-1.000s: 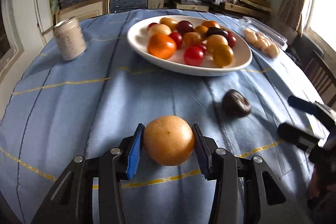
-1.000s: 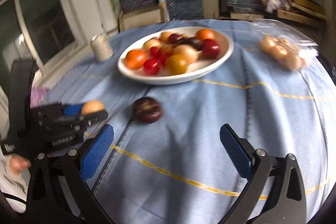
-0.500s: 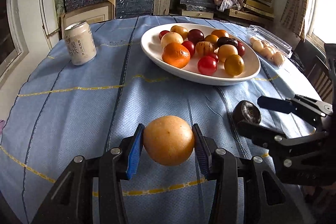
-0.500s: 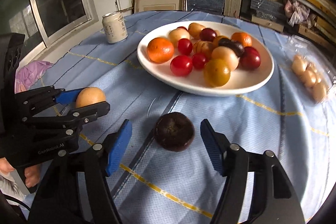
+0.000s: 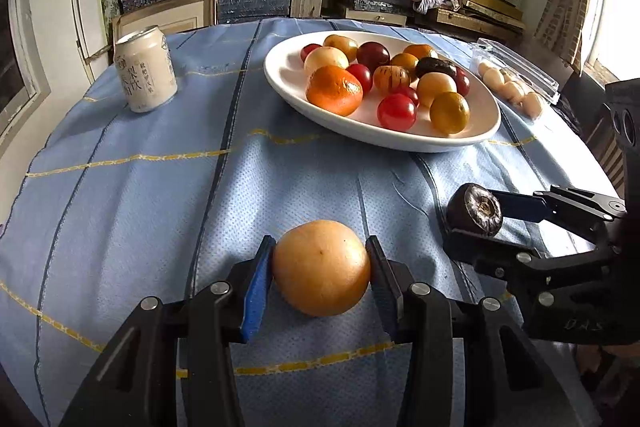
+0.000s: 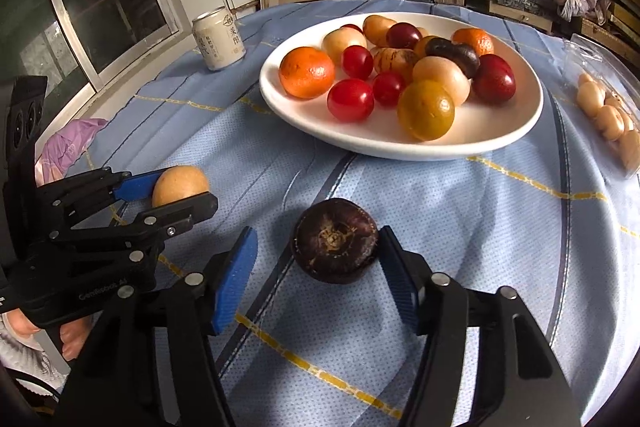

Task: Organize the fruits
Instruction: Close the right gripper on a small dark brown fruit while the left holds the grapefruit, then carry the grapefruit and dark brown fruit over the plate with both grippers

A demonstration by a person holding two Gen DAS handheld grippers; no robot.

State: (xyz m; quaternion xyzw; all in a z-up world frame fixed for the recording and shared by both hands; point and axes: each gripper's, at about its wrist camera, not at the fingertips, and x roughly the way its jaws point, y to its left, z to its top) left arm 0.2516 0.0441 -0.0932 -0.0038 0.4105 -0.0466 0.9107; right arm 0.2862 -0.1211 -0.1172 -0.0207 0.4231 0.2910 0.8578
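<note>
I hold the yellow-orange fruit (image 5: 321,267) pinched in my left gripper (image 5: 320,277), near the front edge of the table (image 5: 120,195). My right gripper (image 6: 318,277) is spread around the dark fruit (image 6: 335,239), which lies on the cloth in front of the white plate (image 6: 500,141); one pad touches it, the other is apart. I think I must center the jaws first, then close slowly, because this round fruit can roll away toward the plate.

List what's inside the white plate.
The white plate holds two oranges, red tomatoes, yellowish and pale fruits, a striped one and a dark fruit. Anything beneath the pile is hidden.
</note>
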